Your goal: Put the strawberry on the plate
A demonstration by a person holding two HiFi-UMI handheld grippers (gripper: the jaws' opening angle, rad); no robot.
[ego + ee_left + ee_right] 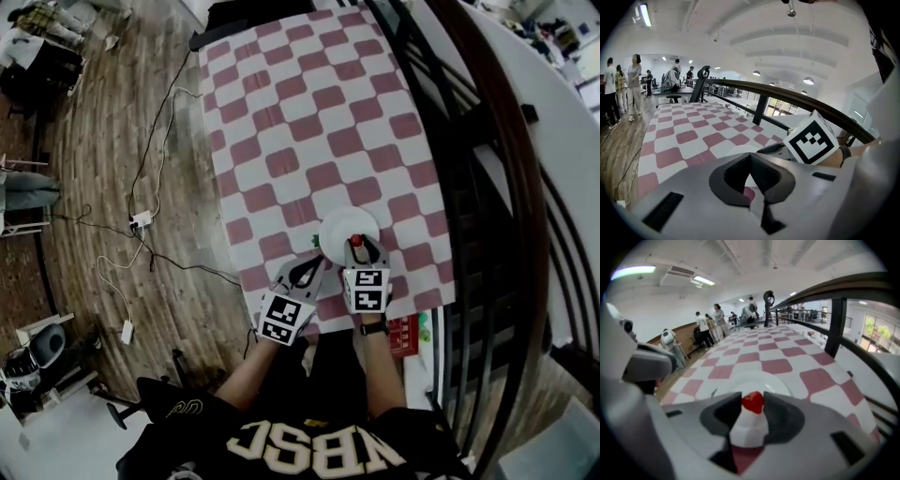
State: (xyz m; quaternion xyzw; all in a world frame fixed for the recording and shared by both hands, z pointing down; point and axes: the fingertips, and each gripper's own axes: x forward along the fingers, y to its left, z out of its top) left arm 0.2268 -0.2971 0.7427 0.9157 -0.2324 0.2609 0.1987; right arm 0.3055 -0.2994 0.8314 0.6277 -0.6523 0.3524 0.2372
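Observation:
A small red strawberry (356,241) sits pinched between the tips of my right gripper (357,247), held over the near rim of the white plate (349,221). In the right gripper view the strawberry (753,402) fills the gap of my right gripper (753,405), both pads against it, with the plate (761,379) just beyond. My left gripper (319,264) rests left of the plate near the table's front edge. Its jaws meet at the tip with nothing between them, as the left gripper view (750,155) also shows.
The table wears a red-and-white checked cloth (309,122). A small green scrap (316,241) lies by the plate's left rim. A dark curved railing (506,187) runs close along the right. Cables (141,220) trail on the wooden floor at left. People (708,326) stand beyond the far end.

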